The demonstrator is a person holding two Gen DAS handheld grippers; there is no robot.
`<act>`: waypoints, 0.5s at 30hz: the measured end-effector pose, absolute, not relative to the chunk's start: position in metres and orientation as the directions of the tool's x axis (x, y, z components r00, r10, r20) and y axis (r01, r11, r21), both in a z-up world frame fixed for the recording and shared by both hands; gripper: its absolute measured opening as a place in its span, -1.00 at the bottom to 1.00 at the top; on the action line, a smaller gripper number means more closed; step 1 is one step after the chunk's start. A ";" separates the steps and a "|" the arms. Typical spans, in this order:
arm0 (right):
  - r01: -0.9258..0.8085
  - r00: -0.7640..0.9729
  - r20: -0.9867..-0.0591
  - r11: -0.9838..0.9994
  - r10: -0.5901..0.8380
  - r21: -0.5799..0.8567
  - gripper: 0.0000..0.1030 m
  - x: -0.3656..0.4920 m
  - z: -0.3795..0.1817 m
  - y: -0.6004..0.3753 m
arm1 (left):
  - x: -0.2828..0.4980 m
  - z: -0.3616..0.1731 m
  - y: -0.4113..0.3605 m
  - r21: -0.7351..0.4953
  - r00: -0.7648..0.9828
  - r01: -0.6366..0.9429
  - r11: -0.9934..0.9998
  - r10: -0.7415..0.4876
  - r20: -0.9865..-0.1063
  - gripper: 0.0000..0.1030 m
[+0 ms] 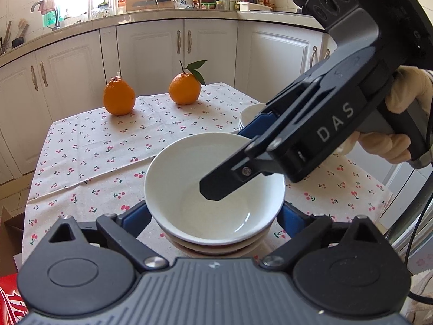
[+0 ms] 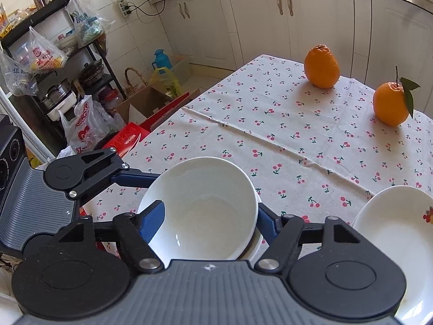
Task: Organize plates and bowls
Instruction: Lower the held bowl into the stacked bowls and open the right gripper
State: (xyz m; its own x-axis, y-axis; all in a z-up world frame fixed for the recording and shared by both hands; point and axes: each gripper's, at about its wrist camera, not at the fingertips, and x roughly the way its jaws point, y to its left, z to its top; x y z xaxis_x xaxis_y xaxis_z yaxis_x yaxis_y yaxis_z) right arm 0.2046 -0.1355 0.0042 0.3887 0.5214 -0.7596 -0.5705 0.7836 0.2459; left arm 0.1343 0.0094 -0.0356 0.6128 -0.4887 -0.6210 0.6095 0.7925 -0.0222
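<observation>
Bowls, white and ceramic, sit stacked [image 1: 215,187] on the cherry-print cloth surface [image 1: 108,146]. Left tongs [image 1: 215,216] flank the stack, released; right tongs [image 2: 209,216] straddle the top bowl's rim, unclenched.

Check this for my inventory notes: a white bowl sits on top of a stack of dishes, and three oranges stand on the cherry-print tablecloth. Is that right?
Not quite: there are two oranges, not three, a plain orange and a leafy orange, as the left wrist view shows. The white bowl does top a stack of dishes on the cherry-print tablecloth.
</observation>
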 end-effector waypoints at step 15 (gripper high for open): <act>-0.548 0.466 -0.747 0.818 0.473 0.175 0.76 0.204 0.011 -0.144 | 0.126 -0.033 0.016 0.002 0.617 0.626 0.780 -0.493 -0.614 0.94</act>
State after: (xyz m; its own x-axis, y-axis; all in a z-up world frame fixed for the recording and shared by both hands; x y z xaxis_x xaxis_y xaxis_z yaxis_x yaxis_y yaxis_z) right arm 0.2042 -0.1444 0.0114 0.4664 0.4732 -0.7474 -0.5484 0.8176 0.1755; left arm 0.1263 0.0163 -0.0333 0.6166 -0.4930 -0.6138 0.6259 0.7799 0.0023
